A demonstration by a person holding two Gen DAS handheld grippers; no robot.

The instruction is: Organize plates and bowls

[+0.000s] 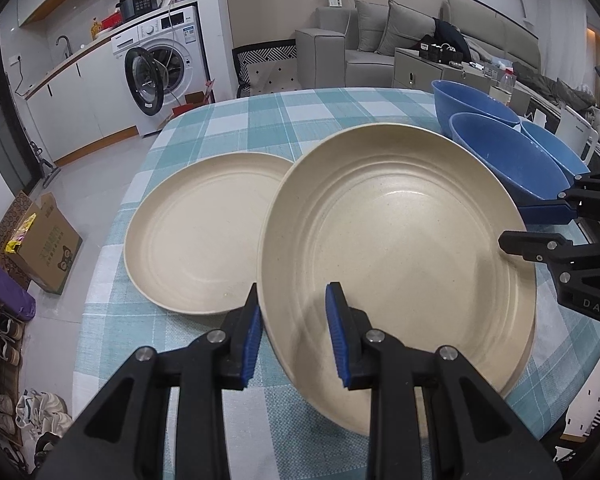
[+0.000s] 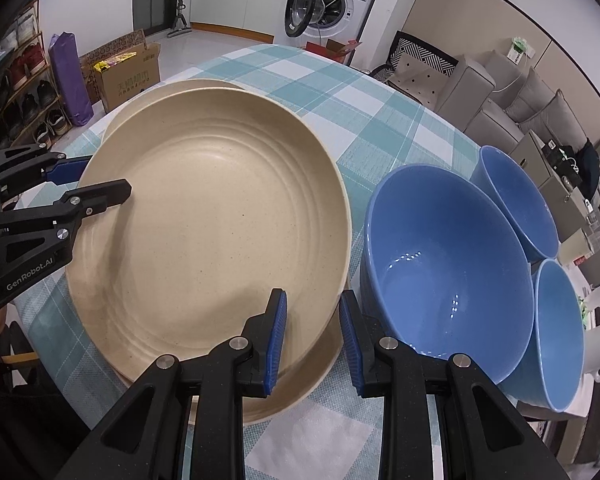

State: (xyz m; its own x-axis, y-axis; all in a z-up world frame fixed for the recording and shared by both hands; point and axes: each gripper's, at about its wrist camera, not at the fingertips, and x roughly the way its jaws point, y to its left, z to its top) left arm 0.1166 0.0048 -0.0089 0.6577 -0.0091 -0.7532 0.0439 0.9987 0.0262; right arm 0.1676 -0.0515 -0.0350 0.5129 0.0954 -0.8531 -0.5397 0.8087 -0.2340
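Note:
A cream plate [image 1: 400,240] [image 2: 212,216] is tilted up off the checked tablecloth, with another cream plate [image 2: 300,384] showing under its near edge. A further cream plate [image 1: 204,232] [image 2: 204,84] lies flat beyond it. My left gripper [image 1: 294,336] [image 2: 88,184] straddles the tilted plate's rim, jaws open, one finger inside and one outside. My right gripper [image 2: 312,344] [image 1: 540,228] straddles the opposite rim, jaws open. Three blue bowls [image 2: 448,268] [image 2: 516,204] [image 2: 560,332] stand right of the plates, also in the left wrist view [image 1: 508,160].
The table [image 1: 260,120] has a teal and white checked cloth and ends near the bowls. Beyond it are a washing machine [image 1: 168,60], a grey sofa [image 1: 380,40], a cardboard box [image 1: 44,244] on the floor and a shoe rack [image 2: 24,92].

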